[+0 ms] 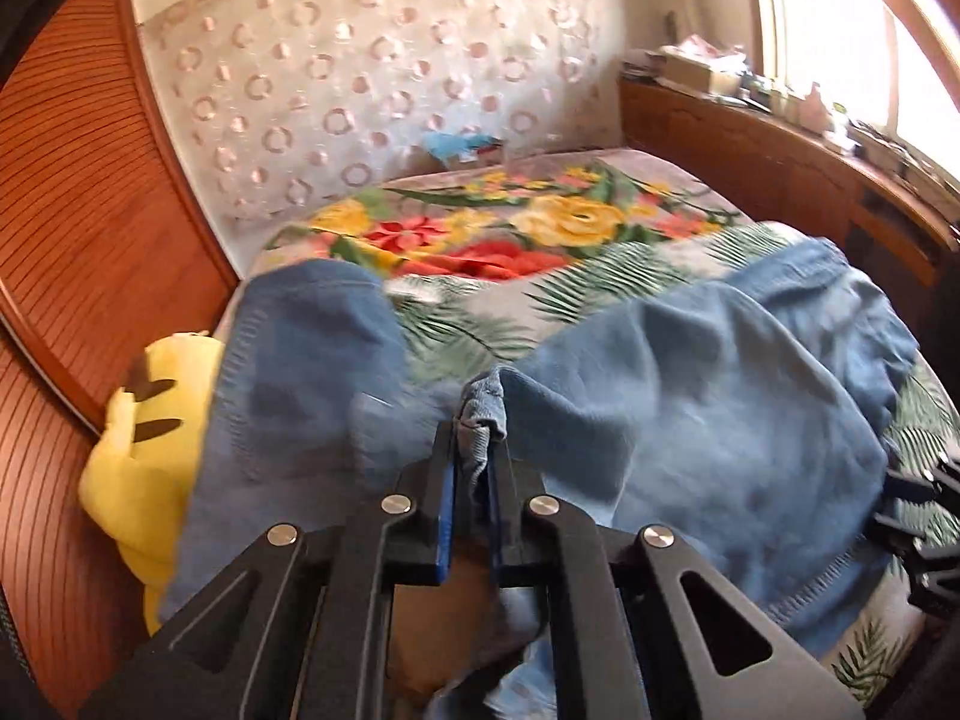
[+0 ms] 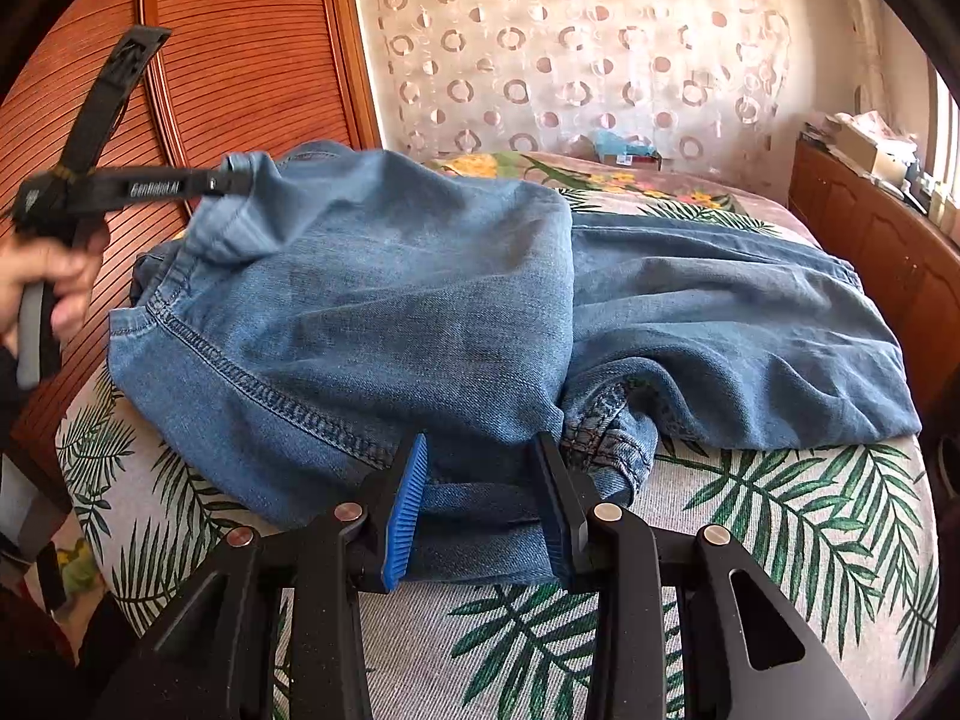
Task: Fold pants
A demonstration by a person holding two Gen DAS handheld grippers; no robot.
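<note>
Denim jeans point(image 2: 372, 300) lie on bed point(image 2: 780, 540), half doubled over. Left gripper point(image 1: 477, 456) pinches a bunched edge, lifted to carry fold across. Right gripper point(image 2: 483, 504) gapes w/ hem btwn its fingers, not clamped.

Denim hides much of the bed

The jeans point(image 2: 384, 312) cover most of a yellow plush toy point(image 1: 144, 450); the left gripper point(image 2: 231, 180) is motion-blurred, clutter on the sideboard point(image 1: 780, 138) is too small to identify, and the lower frame edge crops the right gripper point(image 2: 480, 504).
</note>
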